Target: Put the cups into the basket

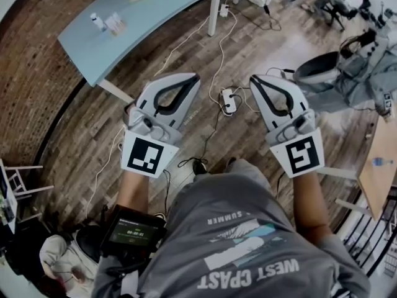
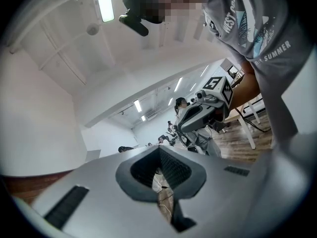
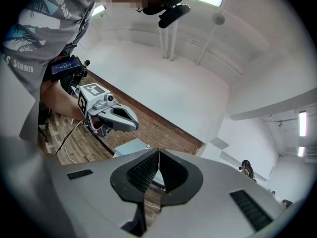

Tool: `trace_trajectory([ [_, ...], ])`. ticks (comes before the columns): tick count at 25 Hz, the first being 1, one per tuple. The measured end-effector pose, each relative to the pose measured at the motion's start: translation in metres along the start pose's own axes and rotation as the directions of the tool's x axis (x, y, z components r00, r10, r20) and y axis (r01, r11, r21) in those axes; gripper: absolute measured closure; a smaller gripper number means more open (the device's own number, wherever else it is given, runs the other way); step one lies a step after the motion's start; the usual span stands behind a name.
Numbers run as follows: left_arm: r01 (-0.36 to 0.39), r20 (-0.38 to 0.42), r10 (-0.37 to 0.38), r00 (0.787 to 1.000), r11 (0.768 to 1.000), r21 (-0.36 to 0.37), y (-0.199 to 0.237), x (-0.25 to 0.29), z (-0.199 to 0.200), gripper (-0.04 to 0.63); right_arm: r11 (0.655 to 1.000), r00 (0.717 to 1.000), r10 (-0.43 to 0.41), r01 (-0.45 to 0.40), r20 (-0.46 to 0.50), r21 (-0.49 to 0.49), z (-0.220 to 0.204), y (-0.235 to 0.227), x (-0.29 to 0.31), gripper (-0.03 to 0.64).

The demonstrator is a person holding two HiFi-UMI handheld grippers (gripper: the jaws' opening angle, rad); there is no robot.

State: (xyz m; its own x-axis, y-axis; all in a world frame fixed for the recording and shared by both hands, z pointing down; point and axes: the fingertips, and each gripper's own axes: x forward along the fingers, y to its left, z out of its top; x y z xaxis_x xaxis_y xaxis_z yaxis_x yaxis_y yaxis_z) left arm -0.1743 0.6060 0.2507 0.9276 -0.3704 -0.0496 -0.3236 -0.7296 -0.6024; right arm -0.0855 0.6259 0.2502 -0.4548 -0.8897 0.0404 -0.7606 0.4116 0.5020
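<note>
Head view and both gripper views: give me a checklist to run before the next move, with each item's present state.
1. Check that the left gripper is empty: ok, its jaws are together with nothing between them.
2. Check that the right gripper is empty: ok, its jaws are together with nothing between them.
3. Check that the jaws are ready to take a cup: not ok, both are shut.
4. Check that the cups are in sight: not ok, none shows in any view.
5. Check that the basket is in sight: not ok, none shows.
6. Check the floor ahead: cannot tell, a power strip and cables lie there.
</note>
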Motion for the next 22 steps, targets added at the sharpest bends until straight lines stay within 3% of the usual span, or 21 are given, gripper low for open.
trace_trajectory([
  [13,-0.004,-0.051,0.004,0.999,1.000,-0.003,0.008,0.024,-0.016,0.597,1.000,1.000,0.011,-0.012,0.021,0.022,-0.018,-0.027,0.017,0.603],
  [22,-0.044,-0.104,0.045,0.994,0.999,0.010,0.018,0.080,-0.022,0.597,0.996,0.996,0.093,-0.093,0.013,-0.007,-0.052,-0.076,0.023,0.603],
])
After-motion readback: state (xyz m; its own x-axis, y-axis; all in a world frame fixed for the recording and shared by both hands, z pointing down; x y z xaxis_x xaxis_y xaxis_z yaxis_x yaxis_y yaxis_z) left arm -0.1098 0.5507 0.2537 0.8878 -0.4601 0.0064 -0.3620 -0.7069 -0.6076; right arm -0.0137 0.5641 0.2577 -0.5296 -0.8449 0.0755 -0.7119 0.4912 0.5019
